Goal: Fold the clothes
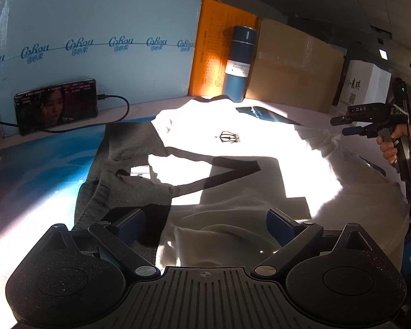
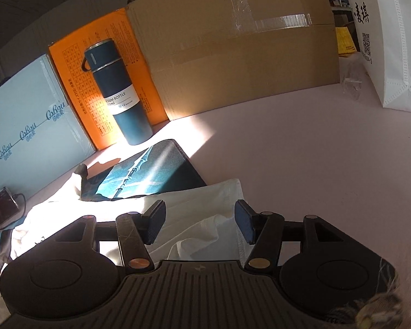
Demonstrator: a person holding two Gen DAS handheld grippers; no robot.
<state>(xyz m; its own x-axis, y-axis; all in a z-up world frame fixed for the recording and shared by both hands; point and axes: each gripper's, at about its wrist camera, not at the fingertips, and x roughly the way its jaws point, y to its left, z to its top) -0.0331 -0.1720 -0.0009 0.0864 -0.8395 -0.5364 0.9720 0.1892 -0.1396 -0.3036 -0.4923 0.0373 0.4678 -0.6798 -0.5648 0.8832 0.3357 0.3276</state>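
Observation:
A white shirt (image 1: 233,150) with dark grey sleeves (image 1: 128,189) and a small black logo lies spread on the table, half in bright sunlight. Low over its near, rumpled edge my left gripper (image 1: 205,224) stands open, with cloth below the gap and no pad pressing on it. At the far right a hand holds my right gripper (image 1: 342,126) above the shirt's right side. In the right wrist view the right gripper (image 2: 200,224) is open, and a white fold of the shirt (image 2: 194,205) lies loose under and between its fingers.
A blue vacuum bottle (image 2: 120,96) stands at the back before an orange box (image 2: 76,87) and a cardboard box (image 2: 233,54). A dark blue mat (image 2: 150,170) lies by the shirt. A phone (image 1: 57,104) with cable leans on a pale blue box. A white bag (image 2: 391,41) stands right.

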